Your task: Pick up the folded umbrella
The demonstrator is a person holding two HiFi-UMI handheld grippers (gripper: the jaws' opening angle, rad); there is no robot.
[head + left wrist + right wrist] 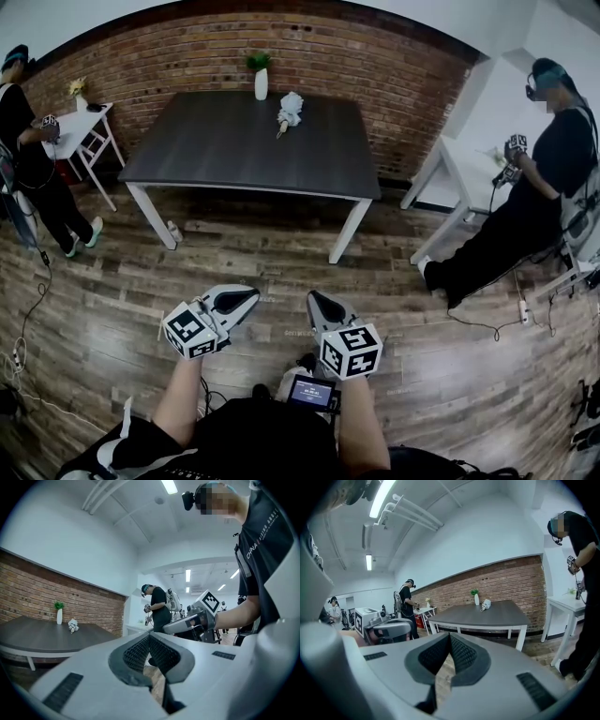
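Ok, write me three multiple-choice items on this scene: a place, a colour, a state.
1. Where does the folded umbrella lie? A on the dark table; B on the floor; C between jaws.
2. What colour is the vase? A red; B white; C black.
3. The jaws of the right gripper are: A wide apart; B shut on the umbrella; C shut, empty.
Answers: A, it lies on the tabletop near the vase; B, white under a green plant; C, the pads meet with nothing between.
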